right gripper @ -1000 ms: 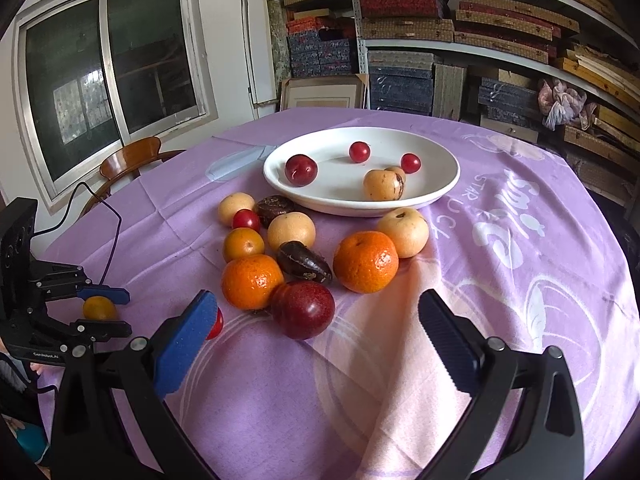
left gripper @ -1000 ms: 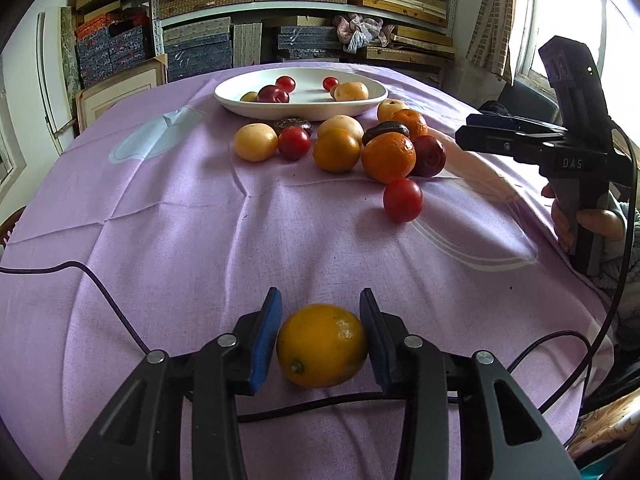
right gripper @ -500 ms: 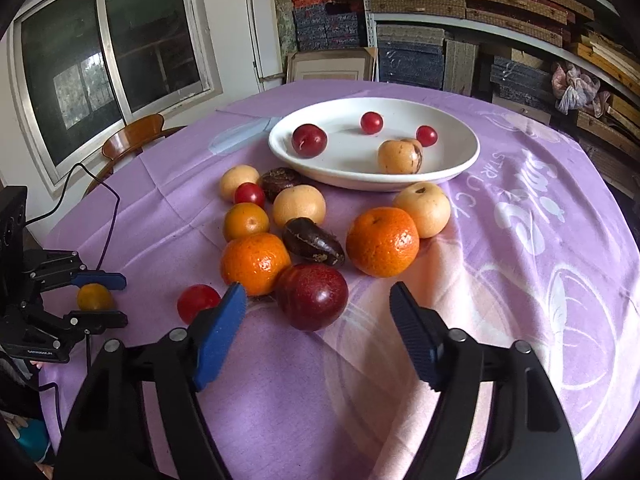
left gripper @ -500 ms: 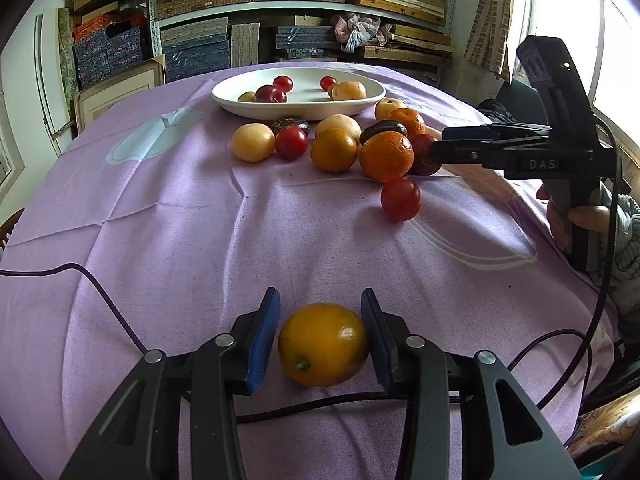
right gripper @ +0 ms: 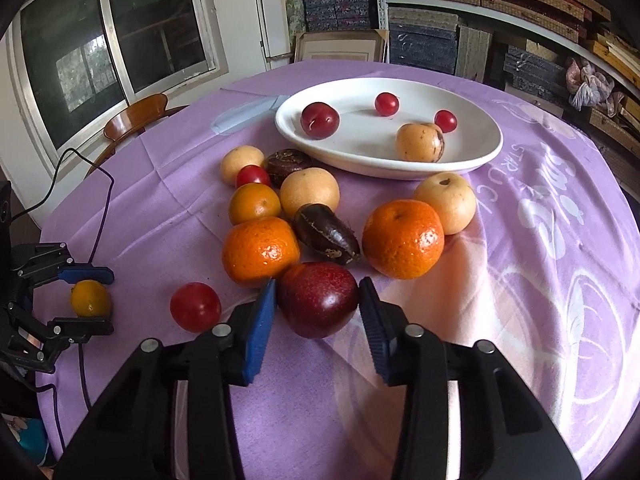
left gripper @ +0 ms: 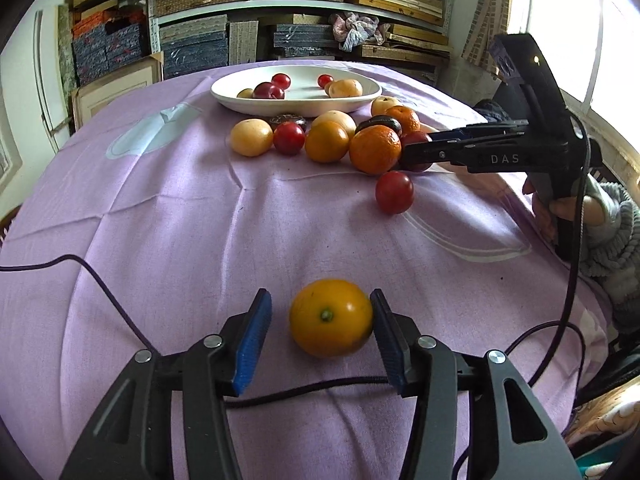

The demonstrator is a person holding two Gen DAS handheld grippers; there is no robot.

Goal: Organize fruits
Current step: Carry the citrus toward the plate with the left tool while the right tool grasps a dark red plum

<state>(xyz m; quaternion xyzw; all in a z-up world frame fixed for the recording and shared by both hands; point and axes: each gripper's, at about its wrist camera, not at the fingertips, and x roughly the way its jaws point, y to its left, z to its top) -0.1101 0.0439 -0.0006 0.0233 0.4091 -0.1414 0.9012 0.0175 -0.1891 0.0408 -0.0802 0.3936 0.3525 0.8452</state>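
Observation:
A white oval plate [right gripper: 476, 160] at the far side of the purple cloth holds several small fruits; it also shows in the left wrist view [left gripper: 244, 100]. A cluster of oranges, pale fruits and dark fruits lies in front of it. My right gripper [right gripper: 318, 300] is closed around a dark red plum [right gripper: 318, 300], both pads at its sides. My left gripper [left gripper: 322, 318] is open around a yellow-orange citrus [left gripper: 331, 317] on the cloth; the right pad touches it, the left pad stands apart.
A small red fruit [right gripper: 195, 306] lies alone left of the plum. Two mandarins [right gripper: 260, 251] [right gripper: 402, 238] and a dark oblong fruit [right gripper: 326, 234] sit just behind the plum. A black cable [left gripper: 100, 280] crosses the cloth near the left gripper. Shelves and a chair stand behind the table.
My right gripper moved forward and narrowed its jaws onto the dark red plum. My left gripper opened wider; the citrus rolled slightly and now shows its stem end.

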